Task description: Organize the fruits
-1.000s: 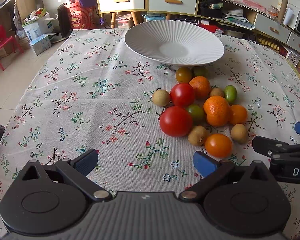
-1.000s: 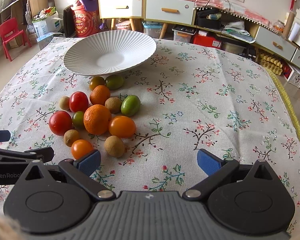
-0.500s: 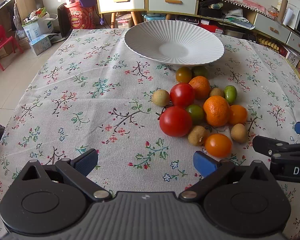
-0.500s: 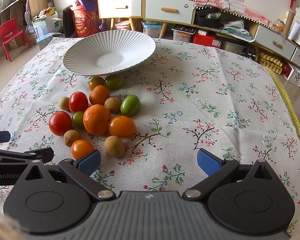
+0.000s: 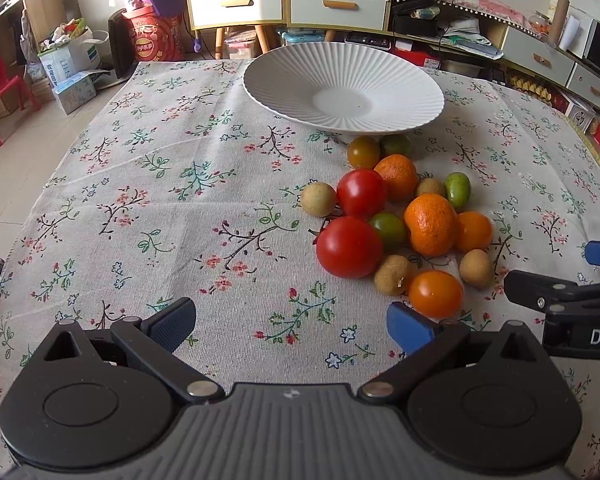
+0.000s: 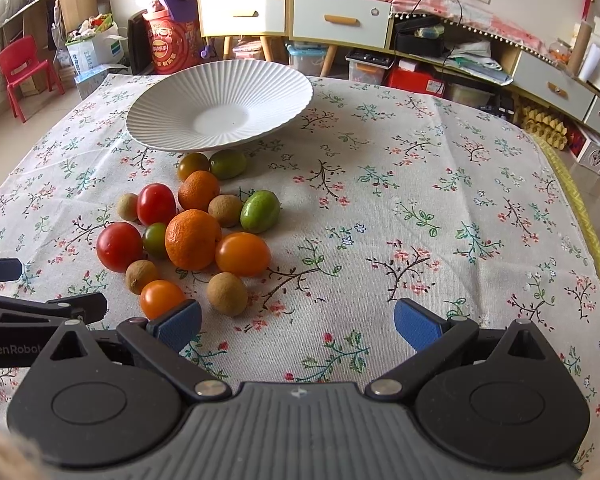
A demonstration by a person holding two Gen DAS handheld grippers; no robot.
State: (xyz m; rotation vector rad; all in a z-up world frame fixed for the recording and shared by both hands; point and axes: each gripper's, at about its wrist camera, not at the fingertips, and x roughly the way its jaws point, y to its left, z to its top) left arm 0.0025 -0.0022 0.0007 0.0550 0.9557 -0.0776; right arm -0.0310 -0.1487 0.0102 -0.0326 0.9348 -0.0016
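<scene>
A pile of small fruits lies on the floral tablecloth in front of an empty white ribbed plate [image 5: 342, 98] [image 6: 220, 110]. It holds two red tomatoes [image 5: 349, 246] [image 6: 119, 246], oranges [image 5: 431, 224] [image 6: 192, 239], orange tomatoes [image 5: 435, 293] [image 6: 161, 298], green fruits [image 5: 457, 189] [image 6: 260, 211] and brown longans [image 5: 318, 199] [image 6: 227, 293]. My left gripper [image 5: 292, 322] is open and empty, near the table's front edge, left of the pile. My right gripper [image 6: 298, 322] is open and empty, right of the pile; its left fingertip [image 6: 178, 322] is close to an orange tomato.
The tablecloth [image 5: 160, 184] covers the whole table. Behind the table stand drawers [image 5: 326, 2], cluttered shelves [image 6: 460, 52], boxes and a red child's chair [image 6: 20, 72]. The table's right edge [image 6: 580, 208] shows a yellow border.
</scene>
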